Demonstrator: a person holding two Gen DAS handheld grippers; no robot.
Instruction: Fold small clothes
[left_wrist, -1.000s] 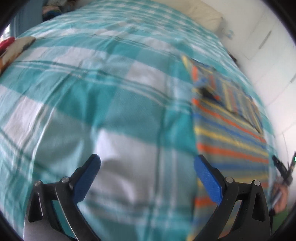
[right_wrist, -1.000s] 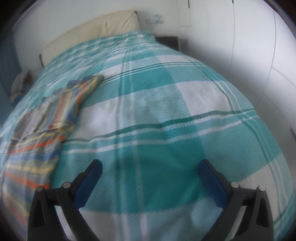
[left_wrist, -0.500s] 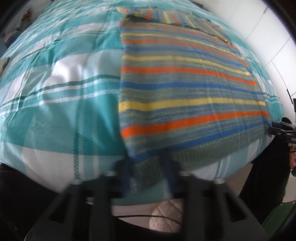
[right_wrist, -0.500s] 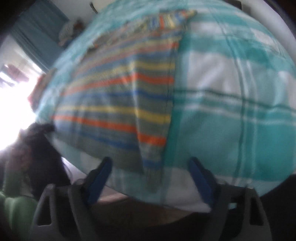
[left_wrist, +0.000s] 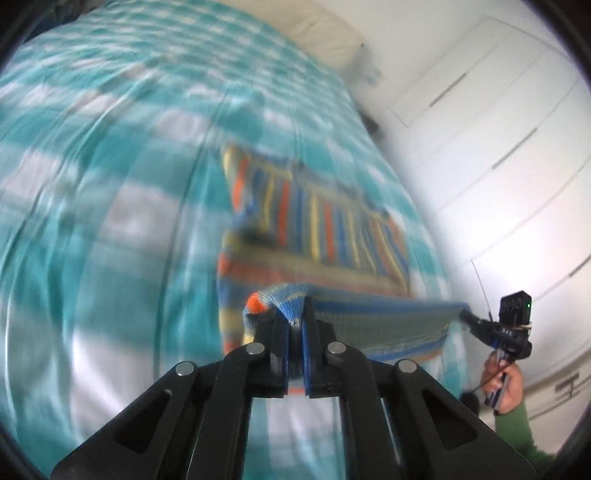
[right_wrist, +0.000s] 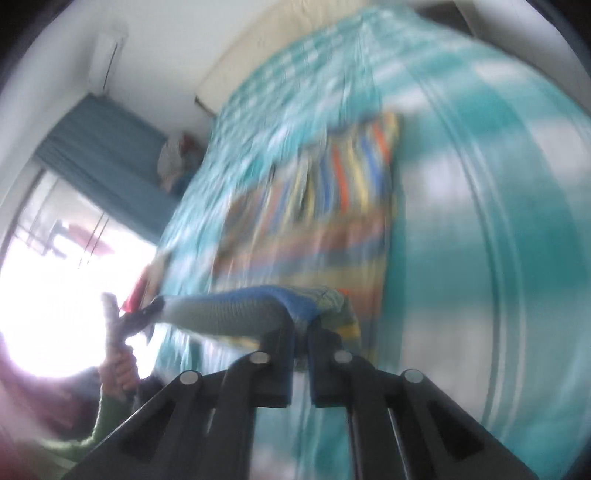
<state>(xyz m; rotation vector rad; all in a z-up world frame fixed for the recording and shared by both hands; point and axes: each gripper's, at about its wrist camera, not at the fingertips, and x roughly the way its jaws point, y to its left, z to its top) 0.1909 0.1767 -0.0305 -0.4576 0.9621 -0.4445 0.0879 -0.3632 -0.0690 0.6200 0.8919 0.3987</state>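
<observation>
Both claws, wide open a moment ago, now pinching near corners of striped sweater (left_wrist: 317, 229). Left claw (left_wrist: 294, 321) gripping one corner, right claw (right_wrist: 302, 325) other, near edge lifting off bed (left_wrist: 110, 221). Rest lying flat. Fold starting.

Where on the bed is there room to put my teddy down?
The checked bedspread lies bare left of the striped sweater, and between it and the pillow. In the right wrist view, its other side looks bare too. The sweater's near hem is crowded, with both grippers pinching it.
</observation>
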